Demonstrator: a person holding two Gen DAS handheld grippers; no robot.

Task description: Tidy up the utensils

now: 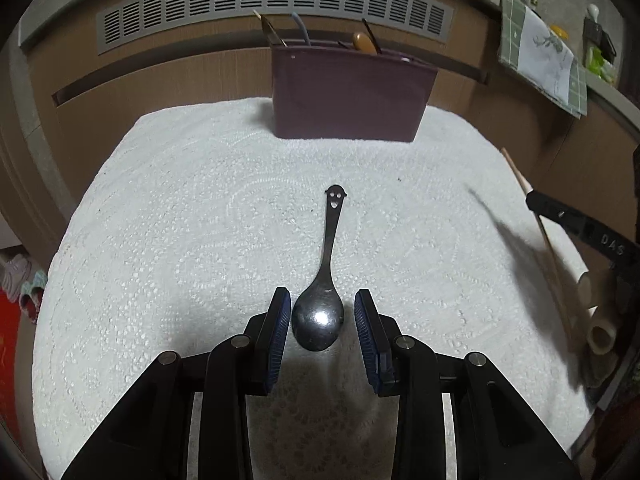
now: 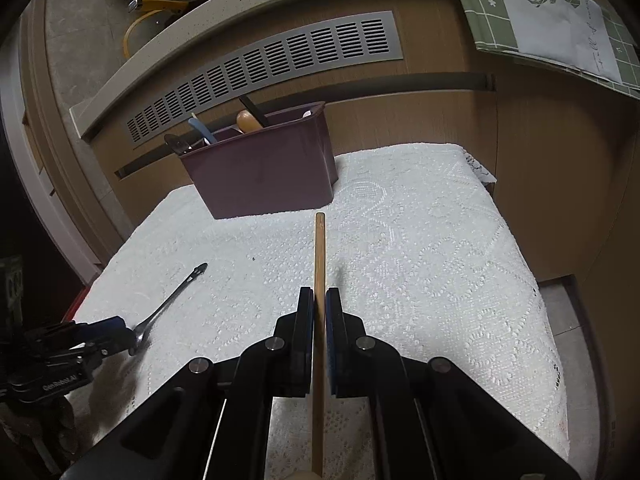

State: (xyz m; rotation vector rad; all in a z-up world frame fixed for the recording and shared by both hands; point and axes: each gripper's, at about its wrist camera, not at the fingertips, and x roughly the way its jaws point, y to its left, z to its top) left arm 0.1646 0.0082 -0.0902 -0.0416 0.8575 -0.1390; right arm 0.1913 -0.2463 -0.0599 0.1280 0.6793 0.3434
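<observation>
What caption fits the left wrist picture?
Open left gripper straddles a smiley-handled spoon on white cloth.

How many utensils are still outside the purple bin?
2. The metal spoon lies on the white cloth between the left gripper's open fingers; the wooden stick is clamped in the right gripper.

White lace cloth (image 1: 180,240) over the table; grey slotted vent (image 2: 280,64) behind; green checked towel (image 2: 488,12) far right.
</observation>
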